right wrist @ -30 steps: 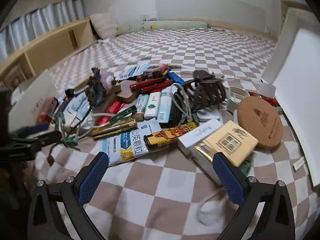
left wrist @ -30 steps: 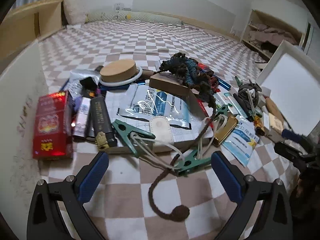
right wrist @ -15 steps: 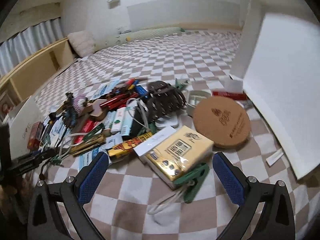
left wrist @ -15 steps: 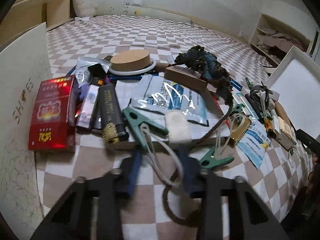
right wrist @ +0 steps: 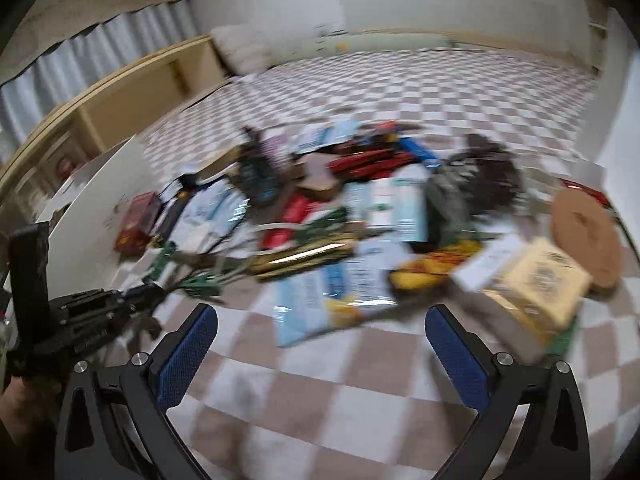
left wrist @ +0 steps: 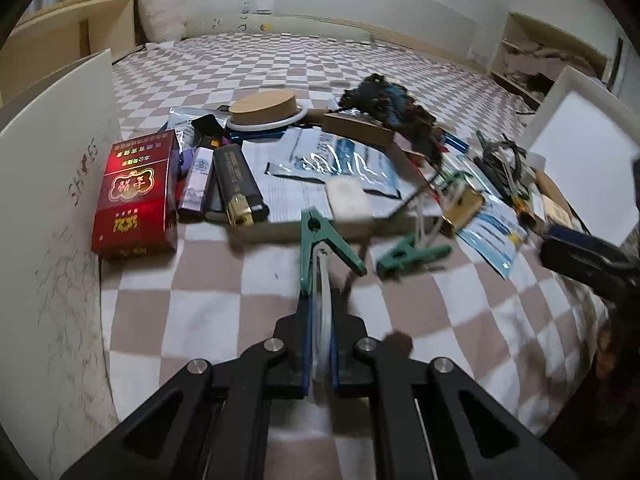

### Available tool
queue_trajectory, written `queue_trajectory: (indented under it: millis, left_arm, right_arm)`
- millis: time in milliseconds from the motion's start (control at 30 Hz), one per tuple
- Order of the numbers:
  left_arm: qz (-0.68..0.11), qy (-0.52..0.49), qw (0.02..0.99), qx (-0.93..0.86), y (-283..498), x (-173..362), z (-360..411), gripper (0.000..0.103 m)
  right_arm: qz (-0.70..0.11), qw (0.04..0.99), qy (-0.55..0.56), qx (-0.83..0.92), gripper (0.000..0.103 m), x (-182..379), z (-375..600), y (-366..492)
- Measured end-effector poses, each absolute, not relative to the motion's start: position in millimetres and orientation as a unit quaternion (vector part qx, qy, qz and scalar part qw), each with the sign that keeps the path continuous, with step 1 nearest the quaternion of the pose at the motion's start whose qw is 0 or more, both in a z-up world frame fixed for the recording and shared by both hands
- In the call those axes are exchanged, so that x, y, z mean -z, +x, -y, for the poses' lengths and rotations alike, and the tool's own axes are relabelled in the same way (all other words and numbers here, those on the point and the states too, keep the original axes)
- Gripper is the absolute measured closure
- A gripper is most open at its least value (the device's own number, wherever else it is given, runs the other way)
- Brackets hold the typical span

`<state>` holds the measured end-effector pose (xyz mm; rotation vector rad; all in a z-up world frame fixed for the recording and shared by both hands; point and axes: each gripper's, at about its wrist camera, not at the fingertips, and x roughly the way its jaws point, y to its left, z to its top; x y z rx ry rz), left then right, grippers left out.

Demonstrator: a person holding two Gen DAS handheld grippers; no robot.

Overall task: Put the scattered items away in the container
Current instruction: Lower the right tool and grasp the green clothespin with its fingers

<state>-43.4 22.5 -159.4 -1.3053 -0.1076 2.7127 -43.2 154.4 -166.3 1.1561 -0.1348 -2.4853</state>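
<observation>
In the left wrist view my left gripper (left wrist: 319, 314) has its jaws closing the last bit, pads pressing the white loop tail of a green clip (left wrist: 316, 240) that sticks out ahead of them, above the checked bedspread. A second green clip (left wrist: 412, 252) lies just right, tied to it by white cord. The white shoe box (left wrist: 52, 200) stands at the left. My right gripper (right wrist: 320, 344) is open over bare bedspread, nothing between its fingers, in front of the blurred pile. The left gripper (right wrist: 120, 300) also shows there at the left edge.
Scattered items include a red cigarette pack (left wrist: 132, 196), a black lighter (left wrist: 236, 180), a wooden lid (left wrist: 264, 108), a foil sachet (left wrist: 340, 160), a yellow box (right wrist: 536, 280) and a cork coaster (right wrist: 584, 224). A white panel (left wrist: 580, 160) stands at the right.
My left gripper went from wide open to shut on the green clip's loop and lifted it off the pile. The right gripper's view swung right, then back left; it stayed open.
</observation>
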Motion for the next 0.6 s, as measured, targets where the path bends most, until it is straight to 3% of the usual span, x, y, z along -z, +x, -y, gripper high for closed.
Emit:
queue_trajectory:
  millis: [233,333,600]
  left_arm:
    - [0.021,-0.429,0.071,-0.9,-19.0,158.6,-26.2,0.096]
    - [0.029,-0.43,0.072,-0.899,-13.6,158.8,-24.3,0.096]
    - [0.042,-0.428,0.075,-0.9,-10.8,158.0,-20.0,0.096]
  right_arm:
    - [0.059,0.251,0.429,0.866,0.002,171.2,-106.7,-54.9]
    - [0.055,0.257,0.432,0.863,0.024,172.9,-90.2,-57.0]
    - [0.025,0.262,0.453,0.852,0.024,187.5,-55.1,-62.1]
